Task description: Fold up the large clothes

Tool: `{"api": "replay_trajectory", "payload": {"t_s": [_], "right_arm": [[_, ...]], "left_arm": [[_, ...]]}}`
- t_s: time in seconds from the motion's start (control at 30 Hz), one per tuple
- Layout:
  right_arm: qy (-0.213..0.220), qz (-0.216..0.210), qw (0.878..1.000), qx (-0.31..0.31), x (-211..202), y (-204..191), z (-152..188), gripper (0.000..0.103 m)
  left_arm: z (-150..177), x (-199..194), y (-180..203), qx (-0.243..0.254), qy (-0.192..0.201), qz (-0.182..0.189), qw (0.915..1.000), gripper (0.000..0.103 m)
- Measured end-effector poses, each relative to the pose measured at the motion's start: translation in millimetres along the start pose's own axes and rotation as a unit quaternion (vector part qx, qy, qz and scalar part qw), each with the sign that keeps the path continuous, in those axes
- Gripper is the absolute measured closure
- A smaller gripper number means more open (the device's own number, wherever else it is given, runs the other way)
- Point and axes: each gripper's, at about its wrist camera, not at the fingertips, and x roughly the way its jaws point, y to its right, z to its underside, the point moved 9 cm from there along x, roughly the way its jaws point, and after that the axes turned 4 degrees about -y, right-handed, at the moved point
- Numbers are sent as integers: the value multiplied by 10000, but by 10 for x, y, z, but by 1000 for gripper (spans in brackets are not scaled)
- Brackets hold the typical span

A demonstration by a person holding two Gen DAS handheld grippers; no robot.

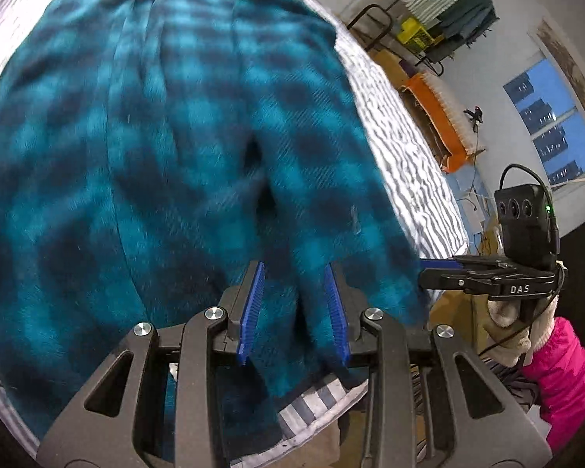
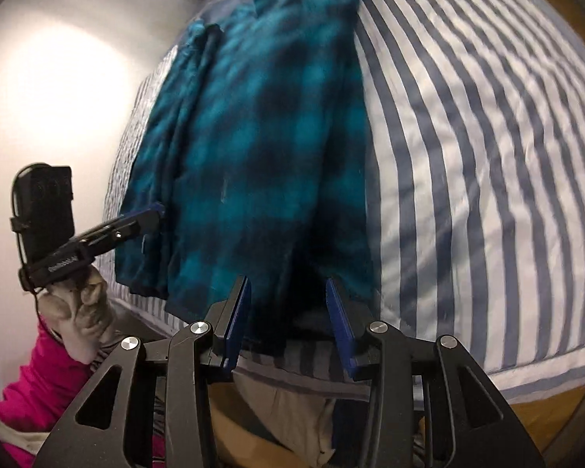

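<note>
A teal and black plaid garment (image 1: pixel 175 136) lies spread lengthwise on a bed with a blue and white striped cover (image 2: pixel 468 156). My left gripper (image 1: pixel 293 273) stands over the garment's near edge. Its blue pads are apart, and a fold of the plaid cloth runs between them without being pinched. My right gripper (image 2: pixel 288 284) is at the same near edge further right, jaws apart over a dark fold of the garment (image 2: pixel 273 136). Each gripper shows in the other's view: the right gripper (image 1: pixel 436 265) at the cloth's right corner, the left gripper (image 2: pixel 152 210) at its left side.
The person's pink sleeve (image 1: pixel 565 370) and light glove (image 2: pixel 78 312) hold the grippers. Beyond the bed's far side stand an orange object (image 1: pixel 440 117), a cluttered rack (image 1: pixel 448 19) and a window (image 1: pixel 553 128). A white wall (image 2: pixel 58 97) borders the bed's left; wooden floor (image 2: pixel 546 409) shows below.
</note>
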Motion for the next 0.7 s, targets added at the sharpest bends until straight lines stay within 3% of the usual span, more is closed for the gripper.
{"api": "replay_trajectory", "payload": {"t_s": [0.2, 0.23, 0.3, 0.43, 0.57, 0.7], "right_arm": [[10, -472, 9989, 25, 60, -58, -10, 67], [15, -443, 9990, -71, 96, -127, -9, 77], [-7, -216, 9995, -219, 142, -200, -14, 96], [223, -90, 9989, -411, 9, -308, -88, 97], [560, -339, 9972, -354, -309, -349, -192, 97], [424, -234, 9985, -241, -277, -189, -210, 97]], "left_arm": [[46, 187, -22, 27, -113, 27, 9999, 72], [50, 215, -15, 28, -125, 45, 9999, 72], [45, 246, 19, 58, -135, 132, 9998, 96], [34, 133, 117, 61, 111, 125, 9998, 101], [-36, -2, 232, -15, 403, 269, 9988, 102], [-54, 166, 265, 191, 270, -111, 9994, 102]]}}
